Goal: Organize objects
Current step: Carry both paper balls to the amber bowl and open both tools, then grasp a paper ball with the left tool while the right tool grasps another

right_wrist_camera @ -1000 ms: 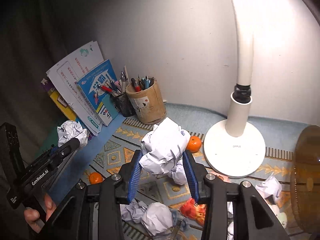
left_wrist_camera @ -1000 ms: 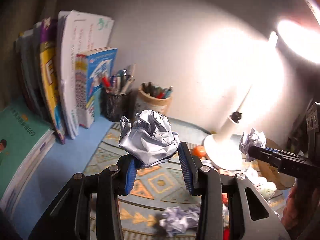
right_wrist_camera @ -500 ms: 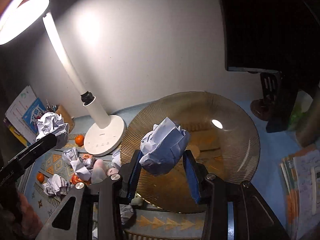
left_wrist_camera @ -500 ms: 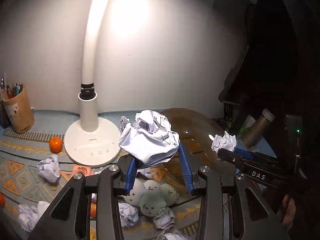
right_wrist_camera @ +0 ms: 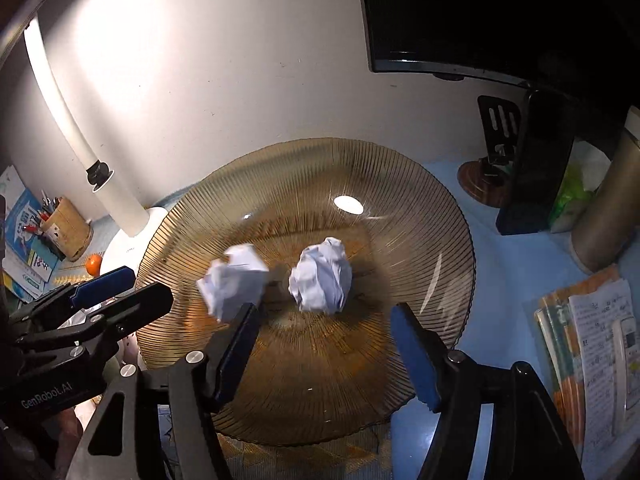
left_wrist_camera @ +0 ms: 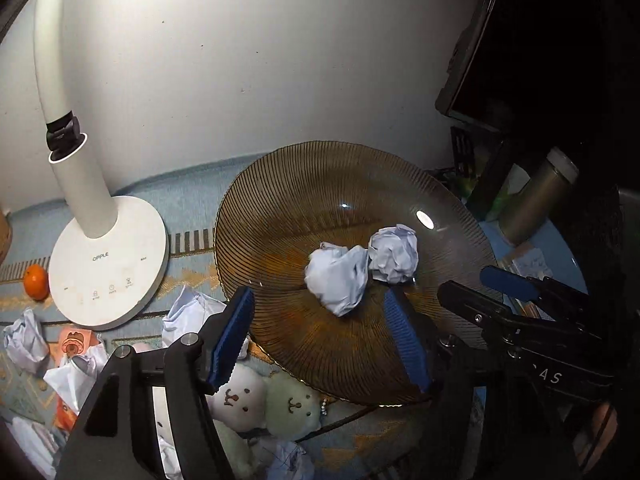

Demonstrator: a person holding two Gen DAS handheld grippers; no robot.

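Note:
A large ribbed amber glass plate (left_wrist_camera: 304, 200) (right_wrist_camera: 420, 240) lies on the desk. Two crumpled white paper balls sit near its middle: one (left_wrist_camera: 338, 276) (right_wrist_camera: 234, 280) blurred as if moving, the other (left_wrist_camera: 394, 254) (right_wrist_camera: 322, 276) beside it. My left gripper (left_wrist_camera: 324, 332) is open and empty just above the plate's near edge; it also shows at the left of the right wrist view (right_wrist_camera: 120, 292). My right gripper (right_wrist_camera: 324, 348) is open and empty over the plate, and shows in the left wrist view (left_wrist_camera: 480, 288).
A white desk lamp (left_wrist_camera: 104, 264) stands left of the plate, with an orange (left_wrist_camera: 36, 276), more paper balls (left_wrist_camera: 22, 340) and plush toys (left_wrist_camera: 264, 400) around it. A pen cup (right_wrist_camera: 66, 226) and books are far left. A metal flask (right_wrist_camera: 608, 208), phone stand (right_wrist_camera: 496, 148) and papers (right_wrist_camera: 592, 344) are right.
Both grippers swung right from the books to over the plate, then opened. Each let go of its paper ball, and both balls now lie on the plate.

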